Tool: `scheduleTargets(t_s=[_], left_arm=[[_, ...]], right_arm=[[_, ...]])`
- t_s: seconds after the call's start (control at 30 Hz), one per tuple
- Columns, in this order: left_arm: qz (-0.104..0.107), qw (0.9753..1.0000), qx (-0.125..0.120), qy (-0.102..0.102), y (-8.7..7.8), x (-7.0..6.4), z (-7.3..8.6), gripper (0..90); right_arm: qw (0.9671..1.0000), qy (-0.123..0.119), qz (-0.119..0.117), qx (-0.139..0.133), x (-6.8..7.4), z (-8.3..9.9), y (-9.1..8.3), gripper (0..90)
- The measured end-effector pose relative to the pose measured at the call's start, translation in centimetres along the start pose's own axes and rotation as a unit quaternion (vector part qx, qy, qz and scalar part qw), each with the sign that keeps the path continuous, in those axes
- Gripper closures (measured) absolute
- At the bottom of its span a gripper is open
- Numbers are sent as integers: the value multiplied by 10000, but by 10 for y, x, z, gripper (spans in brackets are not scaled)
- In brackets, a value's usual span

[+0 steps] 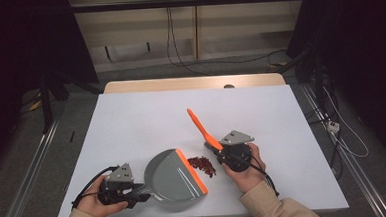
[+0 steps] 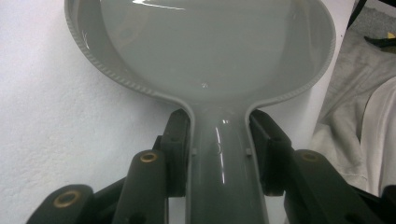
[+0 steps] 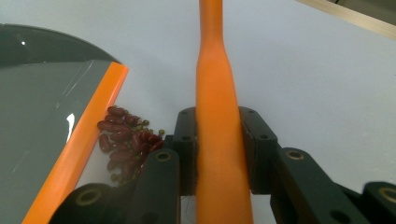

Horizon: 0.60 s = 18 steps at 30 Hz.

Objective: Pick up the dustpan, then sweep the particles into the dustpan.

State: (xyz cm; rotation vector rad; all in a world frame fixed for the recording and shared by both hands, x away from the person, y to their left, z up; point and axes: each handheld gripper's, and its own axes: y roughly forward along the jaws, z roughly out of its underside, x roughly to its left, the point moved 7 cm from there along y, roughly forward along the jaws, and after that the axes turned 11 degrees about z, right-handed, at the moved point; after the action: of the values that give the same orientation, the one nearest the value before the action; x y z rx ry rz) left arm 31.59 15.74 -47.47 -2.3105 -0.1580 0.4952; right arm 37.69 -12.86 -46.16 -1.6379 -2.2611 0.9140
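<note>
A grey dustpan (image 1: 172, 179) with an orange lip (image 1: 192, 171) lies on the white table, its handle (image 2: 222, 168) clamped in my left gripper (image 1: 135, 191). A small pile of dark red beans (image 1: 204, 165) sits right at the orange lip (image 3: 81, 140), between the pan and my right gripper (image 1: 228, 154). In the right gripper view the beans (image 3: 123, 140) lie just left of the jaws. My right gripper is shut on an orange brush handle (image 3: 217, 135) whose tip (image 1: 192, 116) points up and away over the table. The brush head is hidden under the gripper.
The white table top (image 1: 131, 121) stretches bare to the left and far side, with a wooden edge (image 1: 194, 83) at the back. Cables (image 1: 178, 49) hang on the floor beyond. The table's front edge runs close behind my left hand (image 1: 93, 206).
</note>
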Motion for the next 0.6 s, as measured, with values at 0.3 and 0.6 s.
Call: scheduleTargets(t_s=[0.3,0.6], left_arm=[[25,10000,-33,-34,1,2,1,626],[-35,10000,56,-53,4,3,4,624]], right_arm=[[10000,1,24,-27,3,0,0,713],[10000,13,42,-39,5,0,0,712]])
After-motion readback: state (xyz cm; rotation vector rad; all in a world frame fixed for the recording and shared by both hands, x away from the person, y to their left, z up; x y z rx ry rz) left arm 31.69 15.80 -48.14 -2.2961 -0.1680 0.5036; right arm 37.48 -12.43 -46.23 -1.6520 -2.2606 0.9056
